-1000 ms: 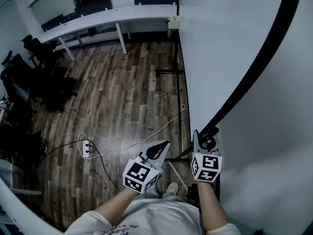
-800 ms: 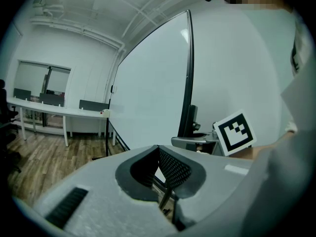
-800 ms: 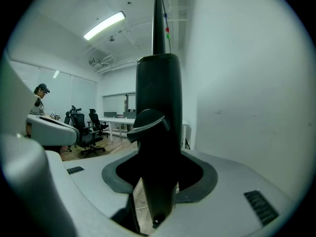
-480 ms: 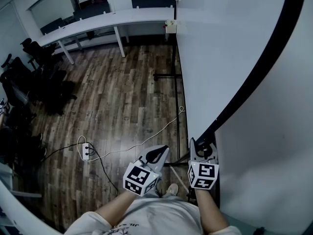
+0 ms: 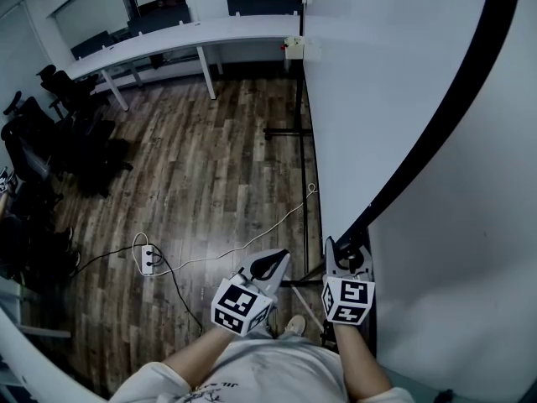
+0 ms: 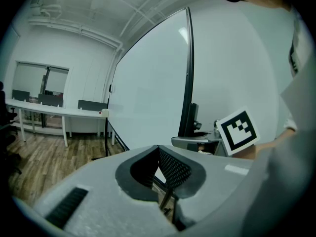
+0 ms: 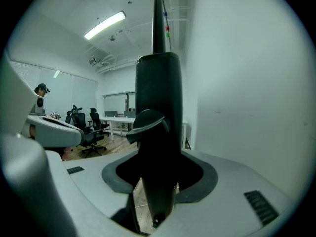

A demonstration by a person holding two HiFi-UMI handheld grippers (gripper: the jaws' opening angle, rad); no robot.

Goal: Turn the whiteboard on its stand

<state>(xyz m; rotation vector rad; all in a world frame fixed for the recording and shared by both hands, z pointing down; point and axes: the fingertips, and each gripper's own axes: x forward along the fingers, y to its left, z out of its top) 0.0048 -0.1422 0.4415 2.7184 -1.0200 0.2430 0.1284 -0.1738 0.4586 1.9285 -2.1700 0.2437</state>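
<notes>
The big whiteboard [image 5: 377, 82] stands upright at the right of the head view, its black side frame [image 5: 445, 116] running diagonally down to my right gripper [image 5: 346, 254]. That gripper is shut on the frame's lower end. In the right gripper view the black frame [image 7: 158, 132], with a small lever on it, fills the space between the jaws. My left gripper [image 5: 273, 263] hangs free left of the board, shut with nothing in it. The left gripper view shows the whiteboard [image 6: 148, 93], its black frame [image 6: 189, 73] and the right gripper [image 6: 197, 141] at that edge.
A power strip [image 5: 148, 256] and its cables lie on the wooden floor [image 5: 210, 158]. The stand's black foot [image 5: 289, 130] reaches out from the board. A long white desk [image 5: 185, 36] runs along the back, and office chairs [image 5: 50, 141] stand at the left. A person [image 7: 40, 95] is far off.
Compared with a second ago, the right gripper and the board's edge sit slightly lower and further left in the head view. Nothing has shifted in the last half second.
</notes>
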